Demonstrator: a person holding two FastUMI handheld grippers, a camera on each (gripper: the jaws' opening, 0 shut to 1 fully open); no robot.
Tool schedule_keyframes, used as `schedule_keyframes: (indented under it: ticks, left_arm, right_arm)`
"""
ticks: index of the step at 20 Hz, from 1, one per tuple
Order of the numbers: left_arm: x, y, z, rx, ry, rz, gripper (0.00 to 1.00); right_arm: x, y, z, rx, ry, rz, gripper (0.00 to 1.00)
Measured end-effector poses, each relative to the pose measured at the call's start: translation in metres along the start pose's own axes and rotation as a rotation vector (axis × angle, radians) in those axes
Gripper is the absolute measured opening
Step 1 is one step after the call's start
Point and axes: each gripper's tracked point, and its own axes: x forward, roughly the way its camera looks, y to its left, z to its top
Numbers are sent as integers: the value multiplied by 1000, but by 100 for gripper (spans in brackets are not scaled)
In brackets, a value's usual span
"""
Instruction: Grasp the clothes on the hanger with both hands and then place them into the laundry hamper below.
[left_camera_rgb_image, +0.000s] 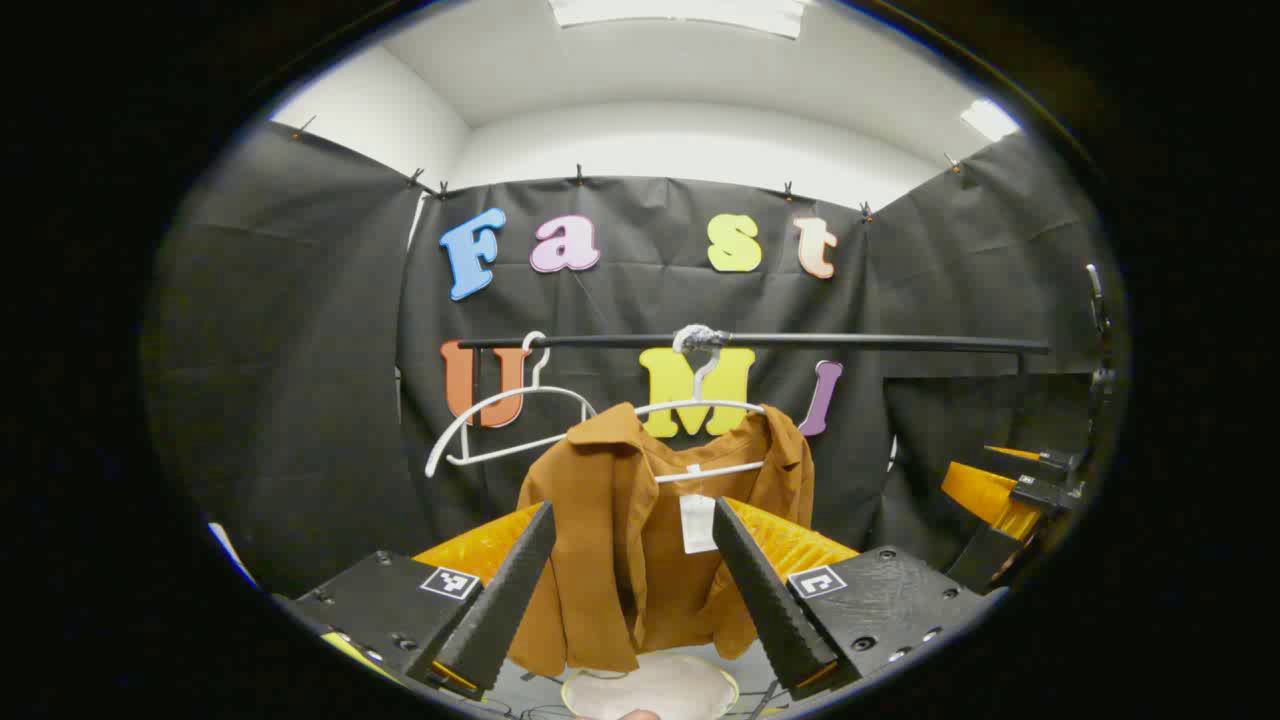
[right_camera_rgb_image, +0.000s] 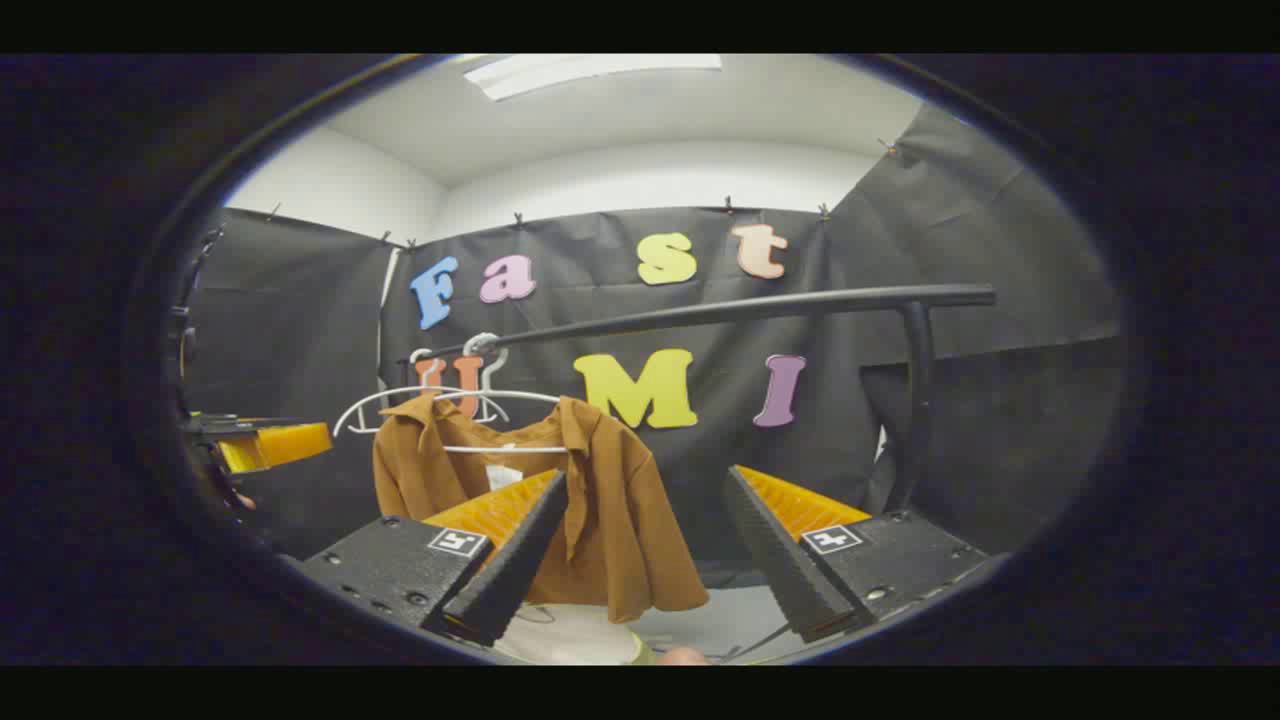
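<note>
Both tongs spread wide, empty: left tongs (left_camera_rgb_image: 632, 520), right tongs (right_camera_rgb_image: 645, 485). Brown shirt (left_camera_rgb_image: 640, 540) on white hanger (left_camera_rgb_image: 705, 410) looks soft, light; grab shoulders. Hamper (left_camera_rgb_image: 650, 690) probably below.

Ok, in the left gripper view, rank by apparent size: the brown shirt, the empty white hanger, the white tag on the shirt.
1. Brown shirt, largest.
2. Empty white hanger, nearly as wide but only a thin outline; it hangs a little farther off, so the gap is unsure.
3. White tag, clearly smallest.
</note>
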Motion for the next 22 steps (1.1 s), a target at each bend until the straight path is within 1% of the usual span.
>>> schedule_keyframes:
  ticks: [4, 5, 7, 8, 9, 10, 12, 13, 15, 16, 17, 18, 19, 20, 21, 22]
  left_arm:
    - [-2, -6, -14, 36, 35, 32, 100]
    - [-2, -6, -18, 39, 42, 42, 100]
    - [-3, -6, -23, 37, 53, 59, 98]
    - [-4, -6, -25, 35, 57, 62, 96]
    - [-5, -6, -24, 34, 57, 69, 97]
    - [-5, -6, -24, 35, 57, 73, 100]
    - [0, -6, -25, 35, 53, 81, 97]
    - [-1, -6, -26, 31, 54, 86, 92]
    - [-2, -6, -29, 17, 60, 94, 100]
    - [-1, -8, -30, 11, 62, 93, 100]
    - [1, -8, -31, 11, 64, 99, 100]
    - [3, -6, -33, 14, 65, 108, 96]
    - [4, -4, -33, 16, 67, 116, 100]
    - [5, -4, -34, 16, 67, 123, 91]
    - [6, -4, -36, 15, 67, 132, 100]
    - [7, -4, -38, 14, 73, 141, 100]
  right_arm:
    - [8, -9, -15, 3, 42, 1, 100]
    - [10, -11, -19, 8, 53, 3, 97]
    - [14, -13, -26, 12, 76, 10, 96]
    - [16, -15, -28, 10, 83, 8, 100]
    - [16, -17, -29, 6, 82, 9, 99]
    - [17, -16, -27, 2, 77, 11, 99]
    - [21, -16, -26, -5, 69, 14, 100]
    - [23, -16, -28, -7, 71, 13, 100]
    - [27, -13, -35, -3, 86, 20, 100]
    - [29, -12, -37, 1, 92, 26, 96]
    - [31, -12, -40, 3, 99, 25, 99]
    - [34, -13, -41, 6, 103, 26, 97]
    - [36, -12, -44, 10, 109, 27, 100]
    - [38, -12, -45, 14, 108, 34, 97]
    - [40, -10, -46, 14, 110, 40, 100]
    - [43, -10, -47, 16, 109, 49, 99]
